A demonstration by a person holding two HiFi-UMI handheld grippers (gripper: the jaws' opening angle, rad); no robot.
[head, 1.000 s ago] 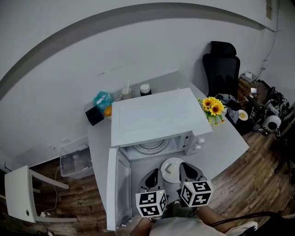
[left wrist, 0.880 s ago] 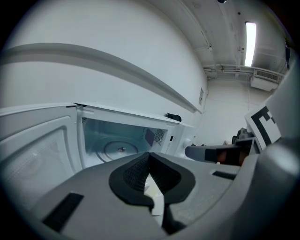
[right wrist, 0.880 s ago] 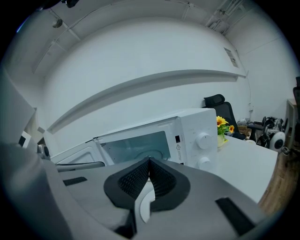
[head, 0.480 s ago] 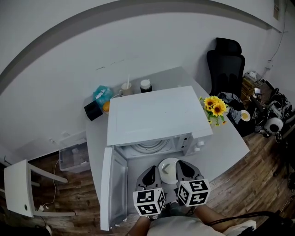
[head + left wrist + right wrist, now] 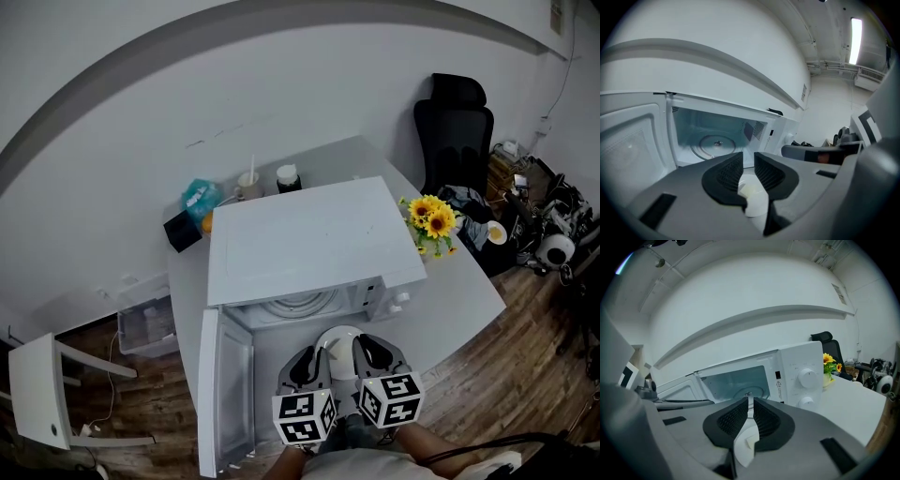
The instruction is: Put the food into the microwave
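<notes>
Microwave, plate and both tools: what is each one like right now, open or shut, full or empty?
microwave door: swung wide open.
turntable: bare, nothing on it.
plate: outside, in front of the microwave, not yet in.
left tool: jaws apart, just been opening; plate rim between them, not pressed.
right tool: shut on the plate's rim.

microwave (image 5: 309,248) (door (image 5: 223,384) open), plate (image 5: 339,339) in front
</notes>
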